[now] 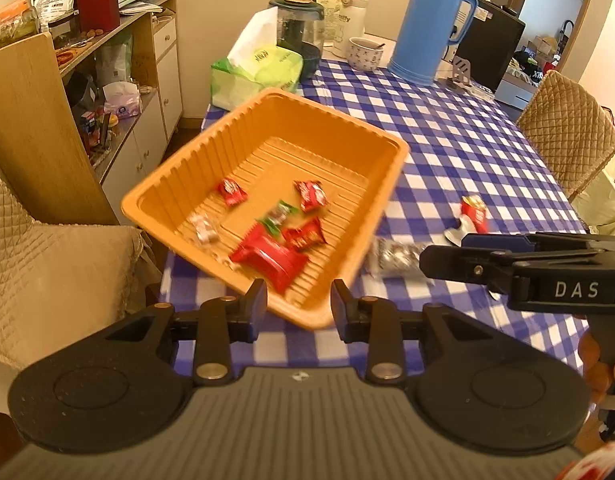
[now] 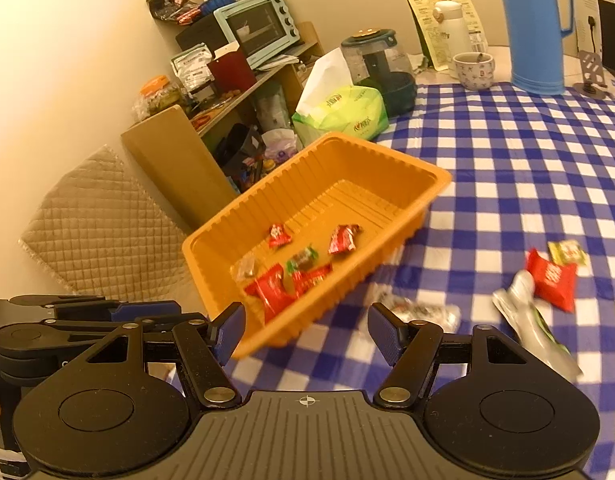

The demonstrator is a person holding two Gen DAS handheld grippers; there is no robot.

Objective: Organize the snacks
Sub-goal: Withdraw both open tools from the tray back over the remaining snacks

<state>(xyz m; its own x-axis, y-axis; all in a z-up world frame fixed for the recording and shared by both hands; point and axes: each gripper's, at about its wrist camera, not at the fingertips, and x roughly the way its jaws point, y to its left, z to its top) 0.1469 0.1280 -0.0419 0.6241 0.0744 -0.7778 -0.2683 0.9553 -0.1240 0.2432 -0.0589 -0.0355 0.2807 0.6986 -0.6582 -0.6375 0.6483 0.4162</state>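
Crowding tray (image 1: 211,160), tissues (image 1: 255,72) (kettle (image 1: 297,28) behind)

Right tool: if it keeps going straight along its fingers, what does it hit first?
Probably the orange tray: its near corner sits just ahead of the open right tool, between the fingers, with nothing held. Depth is unclear; it might pass over the rim onto the red snack packet.

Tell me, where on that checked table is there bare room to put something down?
The widest bare stretch of tablecloth lies between the orange tray, the blue jug and the padded chair. It is crowded along the far edge, around the tissue pack, kettle and mug, and beside the tray, where loose snack packets lie.
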